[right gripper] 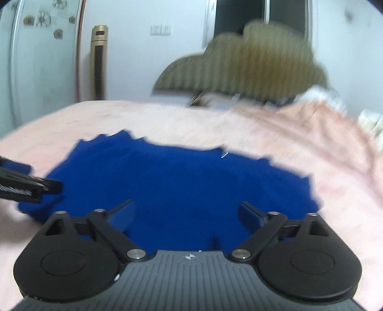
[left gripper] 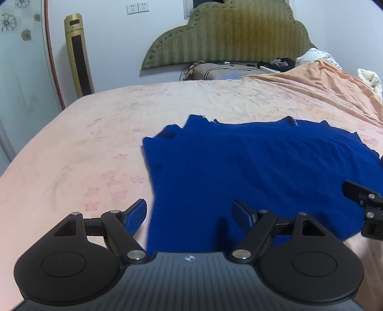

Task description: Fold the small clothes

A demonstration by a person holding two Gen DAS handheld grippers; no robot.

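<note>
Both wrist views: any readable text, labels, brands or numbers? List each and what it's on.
No readable text in either view.
Gripper body: a small round emblem, no letters.
Tower fan: top panel too small to read.
Wall sockets: no legible marking.
Right wrist view: blurred, nothing legible.
</note>
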